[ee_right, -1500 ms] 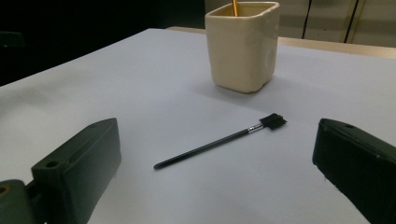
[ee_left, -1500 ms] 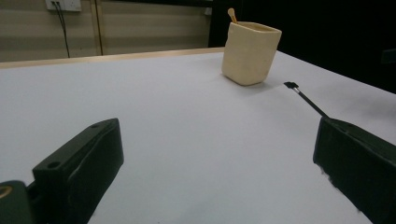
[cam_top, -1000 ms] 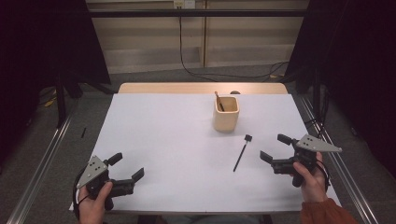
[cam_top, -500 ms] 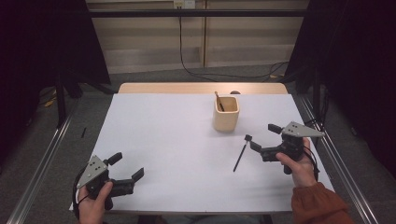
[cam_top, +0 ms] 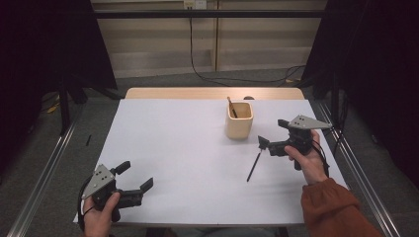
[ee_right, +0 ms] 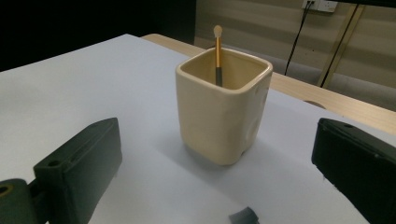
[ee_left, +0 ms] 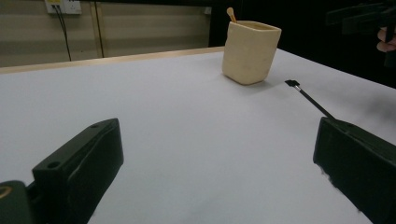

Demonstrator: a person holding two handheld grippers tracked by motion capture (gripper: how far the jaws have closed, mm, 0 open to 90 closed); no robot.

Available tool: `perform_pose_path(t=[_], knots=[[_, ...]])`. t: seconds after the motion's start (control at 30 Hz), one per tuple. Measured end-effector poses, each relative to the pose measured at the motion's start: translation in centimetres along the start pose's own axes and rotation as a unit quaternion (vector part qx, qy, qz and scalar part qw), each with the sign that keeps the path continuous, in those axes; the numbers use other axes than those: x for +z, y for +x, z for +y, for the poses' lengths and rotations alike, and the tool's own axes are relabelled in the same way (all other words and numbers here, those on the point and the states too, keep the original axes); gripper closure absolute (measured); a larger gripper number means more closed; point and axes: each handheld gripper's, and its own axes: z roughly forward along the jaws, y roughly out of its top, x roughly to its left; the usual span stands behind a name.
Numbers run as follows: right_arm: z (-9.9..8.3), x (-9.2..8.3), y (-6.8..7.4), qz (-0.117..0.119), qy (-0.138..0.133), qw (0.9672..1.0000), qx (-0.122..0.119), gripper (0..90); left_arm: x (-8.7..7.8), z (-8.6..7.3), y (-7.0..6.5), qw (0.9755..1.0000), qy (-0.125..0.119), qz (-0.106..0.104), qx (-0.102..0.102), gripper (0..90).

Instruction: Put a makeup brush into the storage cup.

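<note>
Right tool (cam_top: 271, 134) hovers w/ jaws spread and nothing between them, just above the head end of the black brush (cam_top: 255, 163); left tool (cam_top: 134, 176) sits low at the near left corner, jaws also spread and empty, well apart from everything. White surface (cam_top: 178, 148) carries just two items on its right half. Biggest is the cream square cup (cam_top: 239, 120), upright, w/ a gold-handled brush (ee_right: 217, 53) standing inside and leaning on the cup's wall. Smaller: the black brush, lying flat on the surface just in front of the cup and to its right, apart from it, not touching. Its long axis runs diagonally, small dark head (ee_left: 293, 83) toward the cup and far-right, thin handle tip toward the person and slightly left. Judging by looks, it's light and stiff, a thin rod that lies nearly flush w/ the surface, so prob. fiddly to pinch and apt to roll or skid on the smooth sheet. Best hold is prob. across the handle near mid-length or just behind the head, jaws set square to the axis, then tip it upright, handle down, for the cup.
</note>
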Motion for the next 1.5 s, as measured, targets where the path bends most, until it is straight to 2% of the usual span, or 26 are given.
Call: perform_pose_path(t=[0.27, 0.43, 0.6, 0.7, 0.83, 0.93, 1.0, 1.03, 1.07, 1.13, 1.17, 1.27, 1.3, 1.33, 1.4, 1.43, 1.5], knots=[[1.1, 1.5, -0.2, -0.006, 0.029, 0.9995, -0.013, 1.7, 0.0, 0.0, -0.1, 1.0000, -0.003, -0.004, 0.001, 1.6], [1.1, 1.9, -0.3, -0.006, 0.051, 0.9986, -0.009, 2.4, 0.0, 0.0, 0.0, 1.0000, -0.003, -0.005, 0.003, 1.6], [1.7, 2.3, -0.5, -0.003, 0.093, 0.9956, -0.004, 3.6, 0.1, 0.1, 0.0, 1.0000, -0.004, -0.006, 0.003, 1.6], [2.0, 2.7, -0.6, 0.005, 0.132, 0.9912, 0.000, 4.7, 0.1, 0.1, -0.1, 0.9999, -0.004, -0.009, 0.003, 1.6], [2.1, 3.5, -0.5, 0.006, 0.188, 0.9821, 0.012, 4.8, 0.1, 0.1, -0.1, 0.9999, -0.004, -0.010, 0.003, 1.6], [1.8, 4.3, -0.3, 0.000, 0.232, 0.9727, 0.007, 4.9, 0.1, 0.1, -0.1, 0.9999, -0.003, -0.009, 0.004, 1.6], [1.7, 4.6, -0.3, -0.004, 0.252, 0.9676, 0.004, 4.8, 0.1, 0.1, -0.1, 1.0000, -0.005, -0.002, 0.007, 1.6], [1.6, 4.7, -0.3, -0.002, 0.260, 0.9654, 0.008, 4.8, 0.0, 0.1, 0.0, 1.0000, -0.005, -0.003, 0.006, 1.6], [1.5, 4.9, -0.4, -0.001, 0.273, 0.9618, 0.019, 5.8, 0.1, 0.1, 0.0, 1.0000, -0.004, -0.004, 0.005, 1.6], [1.4, 5.2, -0.6, -0.007, 0.283, 0.9590, 0.019, 7.8, 0.1, 0.1, 0.0, 1.0000, -0.003, -0.004, 0.005, 1.6], [1.3, 5.4, -0.6, -0.006, 0.296, 0.9549, 0.022, 7.7, 0.1, 0.1, 0.0, 1.0000, -0.003, -0.004, 0.006, 1.6], [1.2, 5.7, -0.6, 0.002, 0.321, 0.9466, 0.029, 7.7, 0.1, 0.1, 0.0, 1.0000, -0.002, -0.005, 0.006, 1.6], [1.2, 5.8, -0.6, 0.003, 0.336, 0.9414, 0.032, 8.1, 0.1, 0.1, 0.0, 1.0000, -0.001, -0.004, 0.008, 1.6], [1.2, 6.0, -0.6, 0.000, 0.346, 0.9377, 0.029, 8.5, 0.1, 0.1, 0.0, 1.0000, 0.000, 0.000, 0.010, 1.6], [1.1, 6.2, -0.7, -0.007, 0.365, 0.9304, 0.037, 12.9, 0.0, 0.1, 0.0, 1.0000, -0.002, 0.001, 0.008, 1.7], [1.1, 6.4, -0.8, -0.009, 0.379, 0.9244, 0.043, 12.9, 0.0, 0.1, 0.1, 1.0000, 0.000, 0.001, 0.009, 1.7], [1.0, 6.6, -0.8, -0.009, 0.386, 0.9213, 0.045, 14.5, 0.0, 0.1, 0.1, 0.9999, 0.001, 0.002, 0.011, 1.7]])
